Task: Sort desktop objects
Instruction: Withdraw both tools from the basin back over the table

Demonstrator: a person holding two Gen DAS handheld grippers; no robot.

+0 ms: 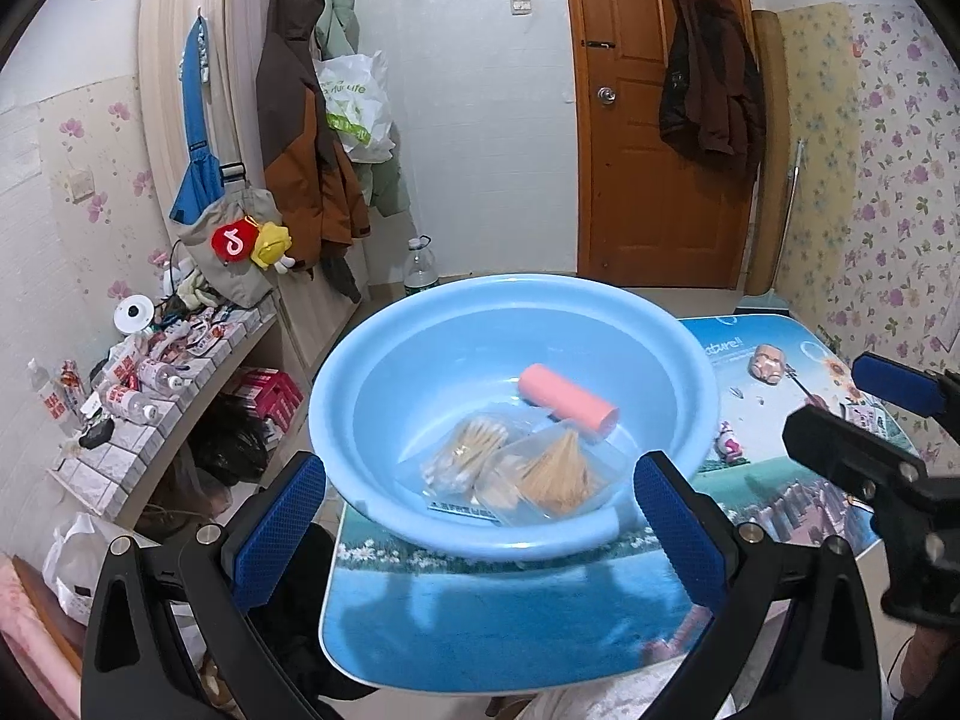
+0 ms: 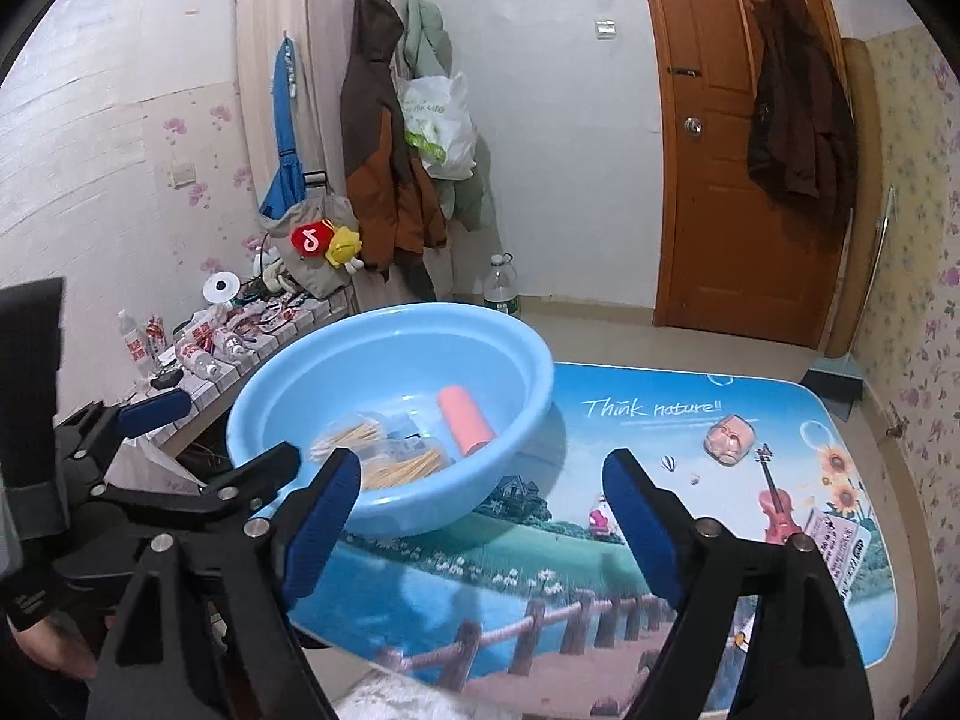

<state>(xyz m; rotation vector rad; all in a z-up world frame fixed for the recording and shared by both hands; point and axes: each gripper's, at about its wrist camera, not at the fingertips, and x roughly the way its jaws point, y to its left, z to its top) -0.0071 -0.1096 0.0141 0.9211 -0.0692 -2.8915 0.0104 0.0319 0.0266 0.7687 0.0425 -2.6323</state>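
Jaws wide apart; both grippers [image 1: 480,531] [image 2: 480,531] empty

I see a light blue plastic basin [image 1: 510,324] sitting upright at the far left corner of the tabletop [image 2: 600,540], its rim overhanging the left edge. Inside it lies a pink cylinder [image 1: 567,403] on its side, toward the far right of the basin floor. Just in front of it are two clear zip bags, overlapping: one holds cotton swabs [image 1: 465,450], the other a fan of wooden toothpicks [image 1: 558,471]. Well apart from the basin, near the far right corner of the tabletop, rests a small pinkish face-shaped piece [image 2: 729,438], flat on the printed surface.
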